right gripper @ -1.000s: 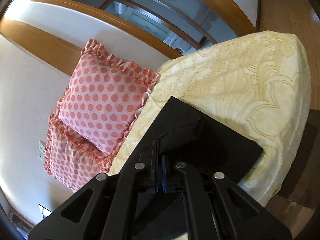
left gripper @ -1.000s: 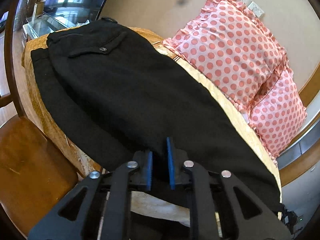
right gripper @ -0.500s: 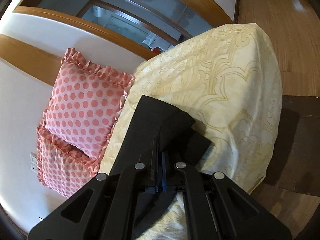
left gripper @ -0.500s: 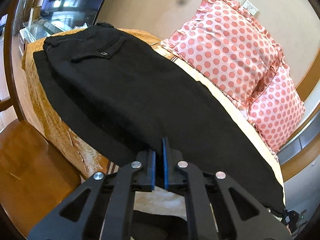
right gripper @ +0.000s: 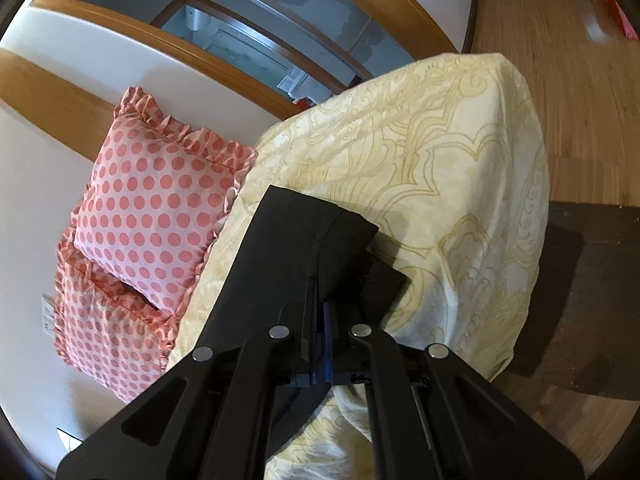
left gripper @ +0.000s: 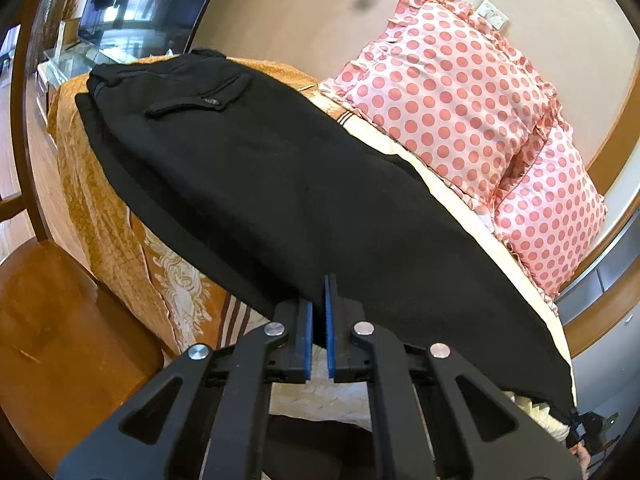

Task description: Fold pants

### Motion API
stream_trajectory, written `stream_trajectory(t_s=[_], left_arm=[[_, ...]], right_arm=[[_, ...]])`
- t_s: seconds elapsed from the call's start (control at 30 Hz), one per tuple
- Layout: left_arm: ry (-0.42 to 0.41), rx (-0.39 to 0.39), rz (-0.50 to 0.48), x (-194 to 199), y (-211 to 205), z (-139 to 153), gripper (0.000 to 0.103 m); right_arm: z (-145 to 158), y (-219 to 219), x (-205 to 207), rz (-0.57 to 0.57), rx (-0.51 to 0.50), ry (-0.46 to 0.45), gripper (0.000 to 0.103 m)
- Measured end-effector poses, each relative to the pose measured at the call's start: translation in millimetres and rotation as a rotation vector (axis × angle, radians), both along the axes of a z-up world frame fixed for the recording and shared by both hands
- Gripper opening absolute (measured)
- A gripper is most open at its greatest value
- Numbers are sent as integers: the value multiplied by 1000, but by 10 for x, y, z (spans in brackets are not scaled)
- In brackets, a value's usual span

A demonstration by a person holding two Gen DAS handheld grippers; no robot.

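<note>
Black pants lie lengthwise on a bed, waistband and back pocket at the far left, one leg stacked on the other. My left gripper is shut on the near edge of the pants at mid-length. In the right wrist view the leg ends of the pants rest on the cream bedspread, the top hem lifted off the lower one. My right gripper is shut on the hem end of the pants.
Two pink polka-dot pillows lean on the wall behind the bed, also in the right wrist view. An orange patterned cover hangs over the bed's side. A wooden chair seat stands at left. Wood floor lies beyond the bed's end.
The left gripper closed on the pants' edge and drew back a little. The right gripper pulled the leg ends back, baring more bedspread.
</note>
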State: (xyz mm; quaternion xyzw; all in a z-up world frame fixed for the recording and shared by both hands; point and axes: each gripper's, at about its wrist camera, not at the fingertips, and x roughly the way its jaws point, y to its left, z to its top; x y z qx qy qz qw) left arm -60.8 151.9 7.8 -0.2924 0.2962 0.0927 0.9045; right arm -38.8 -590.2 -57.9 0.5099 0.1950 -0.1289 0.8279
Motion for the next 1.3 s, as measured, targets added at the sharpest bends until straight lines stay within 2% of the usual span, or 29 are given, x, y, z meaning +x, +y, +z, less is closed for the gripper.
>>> stream_trajectory(t_s=[0.13, 0.2, 0.23, 0.27, 0.3, 0.33, 0.37, 0.4, 0.43, 0.5, 0.63, 0.8, 1.0, 1.13, 1.17, 1.23, 1.3], left_arm=[[-4, 14, -9, -4, -1, 0, 5], [-8, 3, -2, -32, 37, 17, 14], [-10, 3, 6, -58, 54, 30, 19], [-15, 15, 25, -88, 69, 55, 33], [-28, 53, 75, -151, 92, 112, 50], [-39, 86, 116, -199, 111, 157, 58], [-63, 117, 157, -250, 138, 216, 63], [-80, 135, 179, -279, 157, 260, 64], [-105, 158, 205, -301, 182, 331, 65], [-157, 191, 222, -279, 176, 441, 68], [-178, 250, 155, -106, 46, 543, 73], [-128, 275, 49, 126, -123, 451, 76], [-62, 239, 21, 220, -100, 255, 76], [-42, 222, 22, 237, -61, 190, 76], [-41, 221, 20, 238, -55, 179, 76], [-37, 225, 21, 231, -54, 168, 76], [-31, 226, 19, 251, -55, 151, 78]], right_arm=[[6, -10, 24, -2, -7, 7, 3], [37, 5, 24, 8, -31, 34, 5], [48, 9, 1, 3, -31, 37, 8], [73, -1, -46, -5, -28, 47, 10], [87, -5, -78, -12, -30, 46, 14], [109, -12, -119, -22, -35, 43, 22], [136, -26, -166, -34, -43, 35, 28], [157, -45, -208, -49, -51, 31, 41], [167, -63, -229, -63, -55, 30, 48], [150, -103, -256, -83, -47, 29, 48], [69, -124, -236, -98, -12, 16, 47], [68, -49, -221, -85, 16, 13, 47], [50, -74, -229, -120, 41, -4, 47], [116, -164, -191, -170, -35, 30, 46], [106, -190, -150, -157, -36, 36, 43], [48, -223, -76, -113, -3, 22, 17], [22, -228, -46, -101, -15, 24, 8]])
